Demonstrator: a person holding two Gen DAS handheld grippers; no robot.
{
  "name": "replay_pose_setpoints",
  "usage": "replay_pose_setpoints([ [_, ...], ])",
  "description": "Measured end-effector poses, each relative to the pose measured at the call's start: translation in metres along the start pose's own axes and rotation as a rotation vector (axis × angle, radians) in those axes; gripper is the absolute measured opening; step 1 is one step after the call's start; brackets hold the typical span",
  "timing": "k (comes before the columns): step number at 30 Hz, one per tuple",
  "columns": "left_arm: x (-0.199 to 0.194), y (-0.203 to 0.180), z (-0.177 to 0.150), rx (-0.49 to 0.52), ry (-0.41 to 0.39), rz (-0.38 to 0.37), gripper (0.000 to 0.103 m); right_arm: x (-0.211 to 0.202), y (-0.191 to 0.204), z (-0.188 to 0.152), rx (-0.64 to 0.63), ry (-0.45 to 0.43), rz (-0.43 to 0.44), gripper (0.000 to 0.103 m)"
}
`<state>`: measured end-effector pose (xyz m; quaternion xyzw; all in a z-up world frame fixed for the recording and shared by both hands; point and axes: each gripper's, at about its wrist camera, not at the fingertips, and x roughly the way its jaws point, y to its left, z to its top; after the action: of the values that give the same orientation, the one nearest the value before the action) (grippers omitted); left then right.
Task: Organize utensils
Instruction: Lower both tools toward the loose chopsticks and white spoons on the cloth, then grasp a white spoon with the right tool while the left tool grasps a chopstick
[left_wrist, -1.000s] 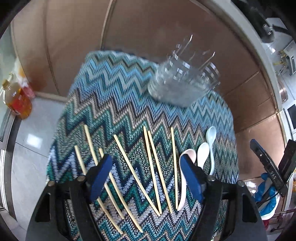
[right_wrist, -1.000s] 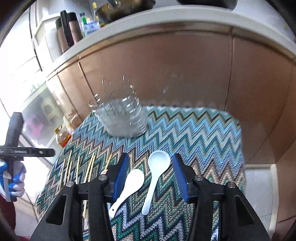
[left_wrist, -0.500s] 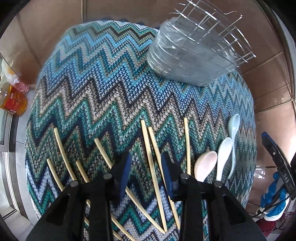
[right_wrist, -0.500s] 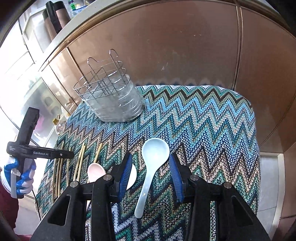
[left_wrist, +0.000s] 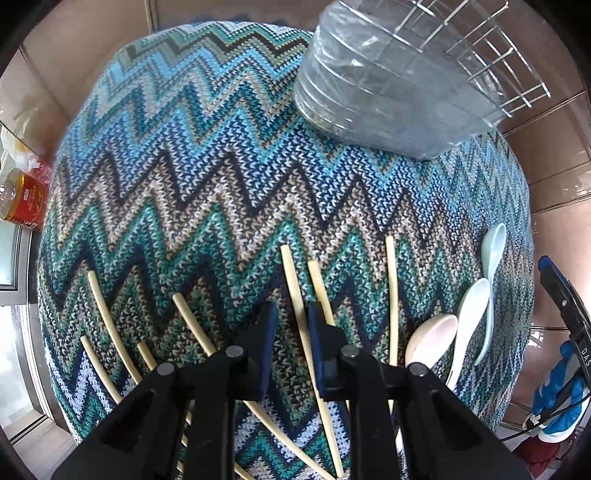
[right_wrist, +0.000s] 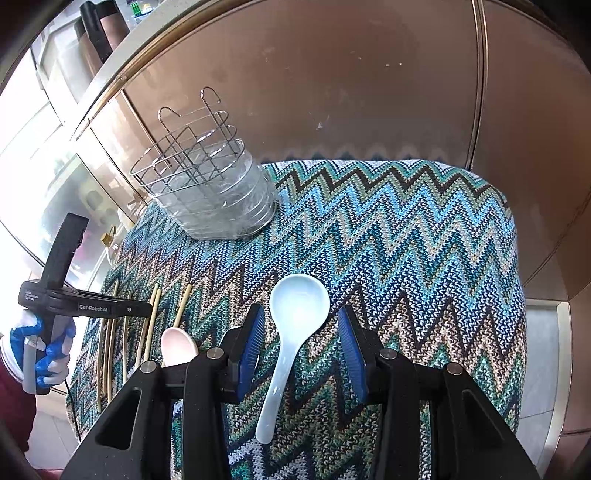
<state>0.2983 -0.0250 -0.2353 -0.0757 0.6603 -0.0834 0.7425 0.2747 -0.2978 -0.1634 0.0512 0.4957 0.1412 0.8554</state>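
Down on the bench (left_wrist: 229, 155), the left gripper (left_wrist: 290, 317) has just been closing its jaws; they stand narrow around one chopstick (left_wrist: 295, 291), which runs up between the pads. Whether the pads press it I cannot tell; a thin gap shows on each side. A second chopstick (left_wrist: 318, 286) lies just right of the right pad, more (left_wrist: 101, 306) fan out to the left, and another (left_wrist: 392, 295) lies apart to the right. Further right, three spoons lie side by side: pink (left_wrist: 430, 341), white (left_wrist: 469, 317) and pale blue (left_wrist: 493, 258). The holder (left_wrist: 388, 85), a wire rack in a clear tub, stands at the far right of the cloth.

The right gripper (right_wrist: 301, 341) stands half open, released, with the blue spoon (right_wrist: 295, 332) lying between the pads, clear of both. The pink spoon (right_wrist: 177, 345) lies to its left.

Against the frame a second ago, the left jaws were wide, spanning several chopsticks, and the camera sat higher; now it is low and close to the cloth. The right view has also sunk nearer, and the white spoon once between its jaws is now hidden behind the left finger.

Only the right view shows the left gripper's body (right_wrist: 59, 295) in a gloved hand (right_wrist: 40, 350), and the holder's hooks. Only the left view shows a red jar (left_wrist: 22, 199) beyond the bench edge.
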Motion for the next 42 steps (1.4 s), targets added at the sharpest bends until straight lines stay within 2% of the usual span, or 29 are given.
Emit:
replay_pose_setpoints([
  [7,0.012,-0.011,0.021,-0.023,0.019,0.005,0.013,0.032,-0.024,0.02,0.036,0.08,0.065,0.037],
  [12,0.01,-0.003,0.02,-0.038,0.023,-0.003,0.011,0.063,-0.033,0.028,0.026,0.175,0.134,0.035],
  [16,0.01,-0.003,0.021,-0.055,0.021,0.0,0.011,0.08,-0.035,0.032,-0.002,0.217,0.149,0.035],
  [17,0.008,-0.002,0.02,-0.058,0.017,0.002,0.011,0.083,-0.035,0.032,-0.008,0.218,0.155,0.03],
  [19,0.007,-0.004,0.016,-0.061,0.008,0.007,0.007,0.083,-0.034,0.034,-0.024,0.216,0.162,0.013],
  [21,0.006,-0.006,0.013,-0.06,-0.005,0.011,0.007,0.081,-0.029,0.035,-0.053,0.207,0.159,0.007],
  [28,-0.01,-0.011,-0.013,-0.074,-0.08,-0.05,0.005,0.047,-0.006,0.026,-0.13,0.126,0.064,0.007],
  [31,-0.027,-0.015,-0.028,-0.056,-0.145,-0.048,0.004,0.023,0.004,0.021,-0.148,0.074,0.016,0.007],
  [36,-0.063,-0.013,-0.05,-0.049,-0.245,-0.089,0.004,-0.018,0.013,0.009,-0.161,-0.012,-0.046,0.006],
  [42,-0.107,-0.004,-0.073,-0.033,-0.345,-0.15,0.004,-0.068,0.02,0.002,-0.169,-0.095,-0.079,0.006],
])
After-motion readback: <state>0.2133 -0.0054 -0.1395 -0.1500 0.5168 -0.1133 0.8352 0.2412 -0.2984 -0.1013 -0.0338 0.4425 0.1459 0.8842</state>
